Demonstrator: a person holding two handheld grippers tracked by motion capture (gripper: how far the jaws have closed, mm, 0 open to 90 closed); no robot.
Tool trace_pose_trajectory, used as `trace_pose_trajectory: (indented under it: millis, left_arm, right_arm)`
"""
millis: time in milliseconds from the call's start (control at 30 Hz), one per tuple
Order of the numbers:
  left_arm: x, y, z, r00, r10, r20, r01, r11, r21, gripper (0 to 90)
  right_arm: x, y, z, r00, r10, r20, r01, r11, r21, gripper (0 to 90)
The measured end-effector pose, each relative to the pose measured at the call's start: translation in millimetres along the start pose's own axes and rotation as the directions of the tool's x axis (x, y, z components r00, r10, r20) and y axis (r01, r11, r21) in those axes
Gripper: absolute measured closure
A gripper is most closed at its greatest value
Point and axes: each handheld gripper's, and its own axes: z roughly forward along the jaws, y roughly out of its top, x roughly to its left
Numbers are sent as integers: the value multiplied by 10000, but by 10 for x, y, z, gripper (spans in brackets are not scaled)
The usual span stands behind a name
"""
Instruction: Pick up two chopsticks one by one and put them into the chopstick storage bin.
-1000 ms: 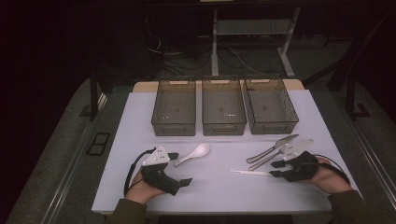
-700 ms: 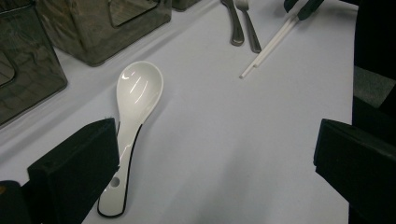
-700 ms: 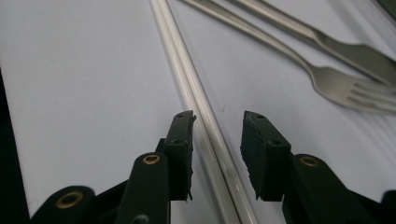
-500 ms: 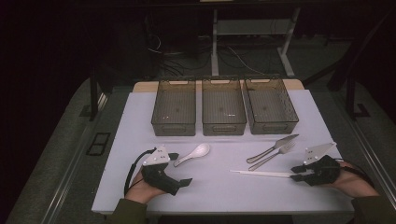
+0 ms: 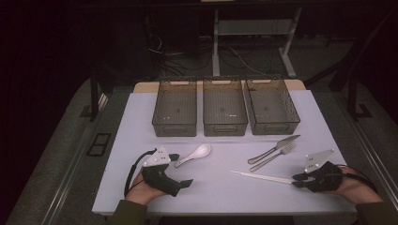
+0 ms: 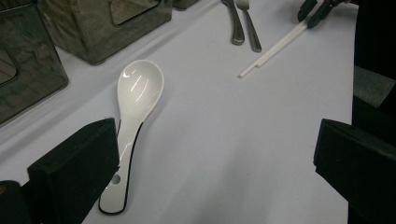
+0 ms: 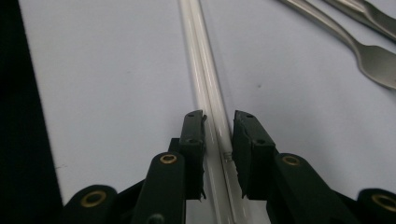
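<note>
The right hand (image 5: 356, 185) lies low near the front right corner of the tabletop (image 5: 141, 122), with the forearm coming in from the front edge and the right gripper (image 5: 296, 179) pointing level toward the left side. Its jaws have just been closing and now stand narrow, one on each side of the near end of the white chopsticks (image 7: 205, 88); a thin gap is visible between the pads (image 7: 194, 135) and the sticks, so they do not press yet. The chopsticks lie flat on the tabletop near the front edge, right of the middle, and just beside a fork (image 5: 274, 157) and a knife (image 5: 277, 147). The left hand (image 5: 141, 187) rests near the front left corner, and the left gripper (image 5: 180, 169) has its jaws wide apart and holds nothing. A white spoon (image 6: 135, 116) lies flat just beside its one jaw. Three bins (image 5: 225, 129) stand in a row at the far edge.
</note>
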Motion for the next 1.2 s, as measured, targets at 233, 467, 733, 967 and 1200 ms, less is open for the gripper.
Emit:
trace_pose_trajectory:
  millis: [233,467,733,967,1200]
  left_arm:
    - [-5,-1,-8,10000,6,1,-6,10000,-19,0]
    - [-5,-3,-16,10000,20,-11,-20,10000,0,0]
    - [-1,-12,-18,10000,24,-12,-24,10000,37,0]
    - [-10,-26,-26,10000,-69,-25,68,10000,-43,0]
    - [-39,-58,9,9999,-84,150,83,9999,79,0]
  right_arm:
    - [176,11,-8,9993,-357,-110,359,9992,192,758]
    - [202,-4,-8,9997,-194,-164,195,9998,66,747]
    - [185,299,-173,9938,1110,36,-1080,9732,-2032,525]
    - [225,651,5,9940,1043,-314,-1089,9588,-2624,499]
    - [263,832,240,9944,955,-464,-1040,9635,-2468,568]
